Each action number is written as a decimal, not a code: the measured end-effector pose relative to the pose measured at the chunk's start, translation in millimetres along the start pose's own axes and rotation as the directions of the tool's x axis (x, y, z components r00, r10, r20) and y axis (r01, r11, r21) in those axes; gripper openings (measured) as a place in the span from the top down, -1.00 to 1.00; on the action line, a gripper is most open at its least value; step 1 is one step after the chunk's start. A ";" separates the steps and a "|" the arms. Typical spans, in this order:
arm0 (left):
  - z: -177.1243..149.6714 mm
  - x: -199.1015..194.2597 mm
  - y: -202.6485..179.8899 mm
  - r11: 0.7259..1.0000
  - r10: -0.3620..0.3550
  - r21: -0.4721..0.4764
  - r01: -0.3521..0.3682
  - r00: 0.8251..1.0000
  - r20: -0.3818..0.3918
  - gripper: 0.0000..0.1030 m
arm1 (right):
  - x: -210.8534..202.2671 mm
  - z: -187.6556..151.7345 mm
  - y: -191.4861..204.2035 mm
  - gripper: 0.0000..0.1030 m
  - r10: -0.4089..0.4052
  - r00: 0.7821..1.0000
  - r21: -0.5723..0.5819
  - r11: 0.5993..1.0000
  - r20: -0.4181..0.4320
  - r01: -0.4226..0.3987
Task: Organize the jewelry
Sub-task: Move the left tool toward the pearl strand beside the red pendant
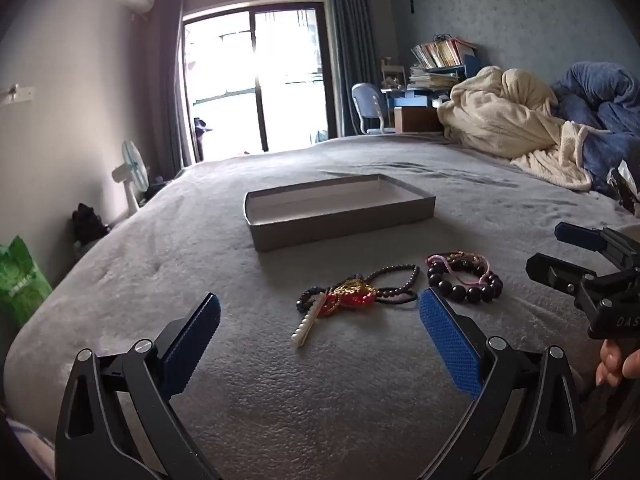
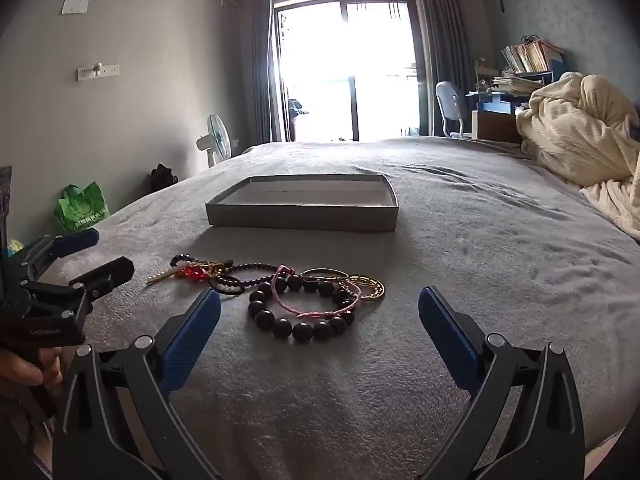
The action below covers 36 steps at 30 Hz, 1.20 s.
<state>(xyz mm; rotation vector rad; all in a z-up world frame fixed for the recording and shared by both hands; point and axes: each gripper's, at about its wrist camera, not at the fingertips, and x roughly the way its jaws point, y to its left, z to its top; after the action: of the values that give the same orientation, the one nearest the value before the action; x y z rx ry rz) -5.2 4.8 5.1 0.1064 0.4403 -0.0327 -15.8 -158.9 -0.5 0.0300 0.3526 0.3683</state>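
Grey bed point(image 1: 160, 280), window behind. Jewelry pile point(image 2: 280, 292) mid-bed, near side of shallow grey box point(image 2: 304, 216). Left gripper point(image 1: 320, 320) + right gripper point(image 2: 320, 312) both wide open, nothing held, hovering near pile.

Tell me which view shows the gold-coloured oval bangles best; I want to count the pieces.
The right wrist view: the gold-coloured oval bangles lie unobstructed beside the large dark bead bracelet. In the left wrist view that bracelet shows, but the bangles cannot be made out behind it.
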 end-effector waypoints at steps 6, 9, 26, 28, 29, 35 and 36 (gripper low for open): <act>0.8 -0.5 0.1 1.000 0.019 0.001 -0.019 1.000 -0.016 -0.92 | 1.2 -0.5 1.0 -0.90 0.006 1.000 0.004 1.000 -0.017 -0.006; 1.3 0.6 1.6 1.000 0.015 -0.006 -0.015 1.000 -0.018 -0.92 | 2.1 -0.7 2.1 -0.90 0.012 1.000 0.002 1.000 -0.021 -0.012; -7.4 8.3 0.1 1.000 -0.005 -0.004 0.005 0.998 -0.058 -0.92 | 5.9 -0.7 0.1 -0.90 0.027 0.999 0.020 0.999 -0.036 -0.027; -7.0 6.4 -0.4 1.000 -0.011 -0.006 0.010 0.999 -0.049 -0.92 | 6.3 -1.1 0.0 -0.90 0.029 0.999 0.020 0.999 -0.036 -0.029; -7.0 5.8 -0.5 1.000 -0.013 -0.008 0.012 0.999 -0.048 -0.92 | 6.2 -1.1 0.2 -0.90 0.030 0.999 0.020 0.999 -0.035 -0.029; -6.4 4.6 0.4 1.000 -0.020 -0.014 0.019 0.999 -0.044 -0.92 | 6.1 -1.6 -0.2 -0.90 0.028 0.999 0.023 0.999 -0.037 -0.028; -6.4 4.9 0.0 1.000 -0.016 -0.013 0.015 0.999 -0.046 -0.92 | 6.7 -1.4 -0.1 -0.90 0.028 0.999 0.024 0.999 -0.037 -0.027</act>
<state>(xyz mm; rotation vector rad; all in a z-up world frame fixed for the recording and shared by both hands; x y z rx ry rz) -3.5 5.4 -2.7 0.0914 0.4876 -0.0428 -10.4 -156.7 -4.0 0.0510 0.3940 0.3927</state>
